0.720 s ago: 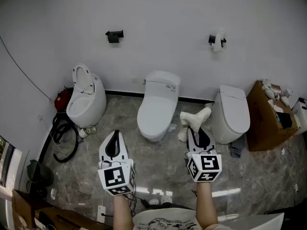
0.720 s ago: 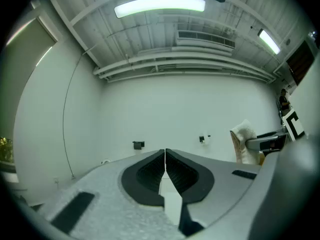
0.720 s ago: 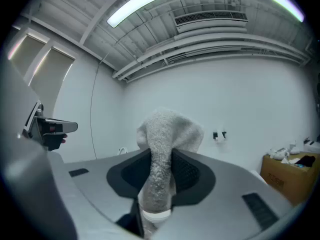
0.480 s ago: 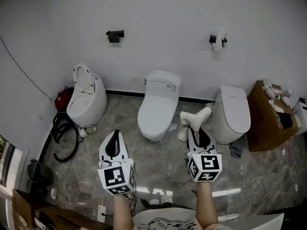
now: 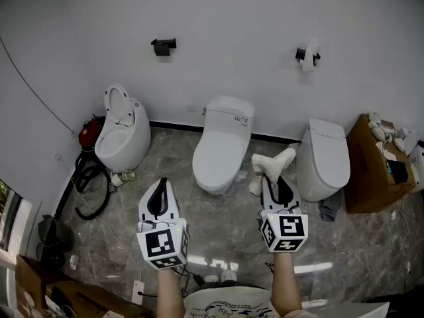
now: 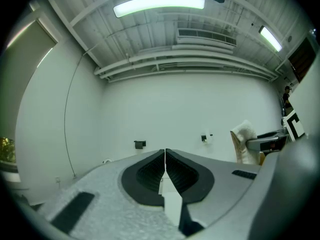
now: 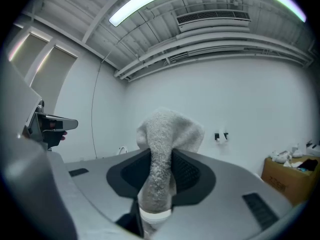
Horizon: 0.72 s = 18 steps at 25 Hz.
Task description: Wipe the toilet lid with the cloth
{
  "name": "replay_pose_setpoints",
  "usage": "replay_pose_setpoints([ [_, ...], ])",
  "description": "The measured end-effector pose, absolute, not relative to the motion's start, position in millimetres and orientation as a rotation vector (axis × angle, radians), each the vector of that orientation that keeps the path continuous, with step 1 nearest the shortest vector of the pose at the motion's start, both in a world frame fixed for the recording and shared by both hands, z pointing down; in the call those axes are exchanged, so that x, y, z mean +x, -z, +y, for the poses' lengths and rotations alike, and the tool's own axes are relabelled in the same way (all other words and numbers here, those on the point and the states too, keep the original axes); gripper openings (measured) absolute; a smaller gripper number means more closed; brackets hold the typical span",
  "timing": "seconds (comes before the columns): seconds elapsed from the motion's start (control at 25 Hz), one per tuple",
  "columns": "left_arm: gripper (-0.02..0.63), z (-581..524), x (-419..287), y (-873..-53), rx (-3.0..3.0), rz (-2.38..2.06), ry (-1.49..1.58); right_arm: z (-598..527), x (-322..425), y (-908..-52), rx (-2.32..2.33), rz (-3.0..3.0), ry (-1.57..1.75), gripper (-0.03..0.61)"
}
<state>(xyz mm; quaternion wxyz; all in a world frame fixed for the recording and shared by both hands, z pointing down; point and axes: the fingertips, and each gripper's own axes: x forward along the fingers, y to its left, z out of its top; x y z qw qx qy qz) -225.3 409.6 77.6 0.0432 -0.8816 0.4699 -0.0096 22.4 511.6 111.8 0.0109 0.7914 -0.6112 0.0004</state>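
Three white toilets stand along the far wall. The middle toilet (image 5: pixel 220 144) has its lid (image 5: pixel 218 152) down. The left toilet (image 5: pixel 120 137) has its lid raised, and the right toilet (image 5: pixel 323 159) is closed. My right gripper (image 5: pixel 272 175) is shut on a white terry cloth (image 5: pixel 271 163) (image 7: pixel 163 149), held in the air between the middle and right toilets. The cloth sticks out past the jaw tips and flops over. My left gripper (image 5: pixel 161 183) (image 6: pixel 165 150) hovers in front of the middle toilet, shut and empty, its jaws touching.
A brown cardboard box (image 5: pixel 368 167) with odds and ends sits at the right wall. A black hose (image 5: pixel 88 189) and a red object (image 5: pixel 89 134) lie left of the left toilet. Two wall fittings, a black holder (image 5: pixel 163 44) and a paper roll holder (image 5: pixel 307 54), hang above. A grey rag (image 5: pixel 328 207) lies on the marble floor.
The head view has shifted slightly, so the toilets sit a little lower and to the right. Both grippers keep their places and the cloth stays gripped.
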Motion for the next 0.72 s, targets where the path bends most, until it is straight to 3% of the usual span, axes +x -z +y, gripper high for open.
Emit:
replay_pose_setpoints([
  [0.72, 0.014, 376.1, -199.2, -101.4, -2.685, 1.515, 0.078, 471.6, 52.1, -131.8, 2.407, -1.963, -0.052, 0.115],
])
